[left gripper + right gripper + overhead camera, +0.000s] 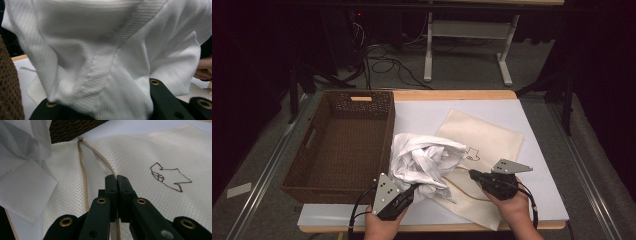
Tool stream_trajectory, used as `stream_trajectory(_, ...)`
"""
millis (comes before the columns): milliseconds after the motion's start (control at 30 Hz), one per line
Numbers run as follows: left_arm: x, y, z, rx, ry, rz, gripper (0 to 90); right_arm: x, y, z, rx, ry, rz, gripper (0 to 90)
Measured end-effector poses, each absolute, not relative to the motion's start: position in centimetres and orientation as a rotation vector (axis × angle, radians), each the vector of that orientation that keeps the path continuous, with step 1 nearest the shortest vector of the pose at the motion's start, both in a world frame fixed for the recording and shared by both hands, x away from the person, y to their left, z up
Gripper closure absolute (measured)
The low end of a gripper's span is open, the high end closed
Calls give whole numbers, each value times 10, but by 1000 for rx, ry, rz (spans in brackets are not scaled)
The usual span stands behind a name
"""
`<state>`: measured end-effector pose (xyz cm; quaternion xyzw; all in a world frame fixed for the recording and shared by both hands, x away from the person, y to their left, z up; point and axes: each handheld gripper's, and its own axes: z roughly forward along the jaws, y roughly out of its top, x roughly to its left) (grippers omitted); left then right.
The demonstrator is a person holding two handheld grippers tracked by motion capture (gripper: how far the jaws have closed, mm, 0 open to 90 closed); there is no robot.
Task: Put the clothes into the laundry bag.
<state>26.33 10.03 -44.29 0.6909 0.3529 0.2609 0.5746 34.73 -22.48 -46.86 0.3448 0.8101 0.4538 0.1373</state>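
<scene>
White garment [105,62] is a soft ribbed knit cloth w/ stitched seams, matt, pretty crumpled. Bag [155,152] to its right is cream mesh fabric, tiny holes, brown outline drawn on it, plus a smooth tan drawstring cord [83,182]. Basket [337,145] on the left is dark brown woven wicker, rough looking. Grippers' jaws are matt black plastic w/ brass-looking eyelets, and the right gripper [473,174] has a grey plate that looks like metal. Table edge [452,94] at the far side is pale wood, w/ a smooth white sheet [422,117] on top.

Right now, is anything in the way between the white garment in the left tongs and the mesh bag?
Nothing visible blocks it: the white garment already hangs against the mesh bag. The right tongs pinch the bag's drawstring; its mouth isn't visibly open.
</scene>
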Motion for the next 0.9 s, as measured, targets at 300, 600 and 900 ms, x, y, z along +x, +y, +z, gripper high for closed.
stream_trajectory(300,272,76,-434,1603,801,606,753,348,-227,-462,987,2321,1353,895)
stream_trajectory(600,283,43,-442,1650,759,599,753,350,-233,-459,996,2303,1386,895)
stream_trajectory(900,295,21,-491,1775,824,519,753,349,-235,-457,1005,2290,1406,896)
